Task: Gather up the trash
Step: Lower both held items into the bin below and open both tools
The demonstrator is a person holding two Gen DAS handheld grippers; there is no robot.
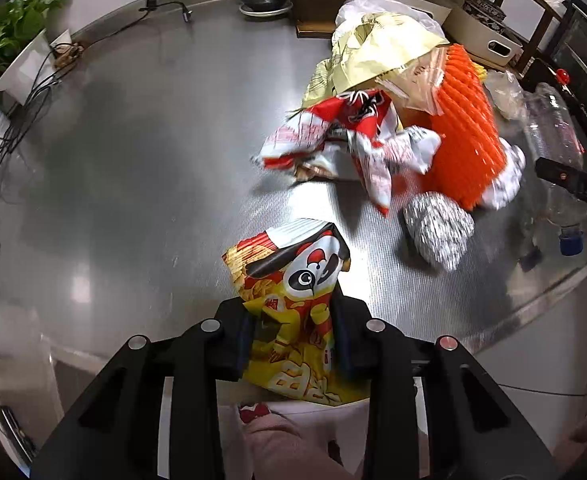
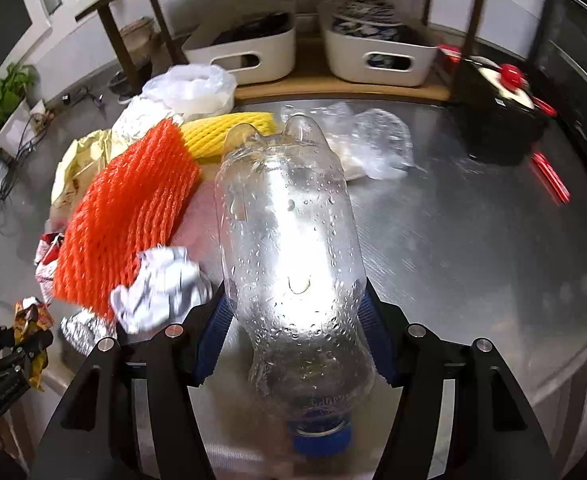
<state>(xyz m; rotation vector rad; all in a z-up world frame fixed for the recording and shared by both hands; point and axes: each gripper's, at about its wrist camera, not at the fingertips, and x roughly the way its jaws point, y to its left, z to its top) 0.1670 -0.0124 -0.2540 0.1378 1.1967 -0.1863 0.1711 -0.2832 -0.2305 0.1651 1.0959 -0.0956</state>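
Observation:
My left gripper (image 1: 293, 332) is shut on a yellow panda snack bag (image 1: 293, 280) and holds it above the steel table's front edge. My right gripper (image 2: 293, 332) is shut on a clear plastic bottle (image 2: 289, 232) with a blue cap (image 2: 319, 438), cap end toward the camera. A trash pile lies on the table: a red and white wrapper (image 1: 345, 136), orange foam netting (image 1: 469, 120) (image 2: 129, 216), a foil ball (image 1: 437, 232) (image 2: 161, 288), a pale yellow bag (image 1: 381, 48), yellow netting (image 2: 229, 132) and clear plastic bags (image 2: 373, 140).
The steel table (image 1: 133, 168) has a wooden shelf (image 2: 333, 84) at the back with two white bins (image 2: 245, 52). A potted plant (image 1: 9, 40) and cables sit at the far left. A black appliance with red knobs (image 2: 505, 112) stands at the right.

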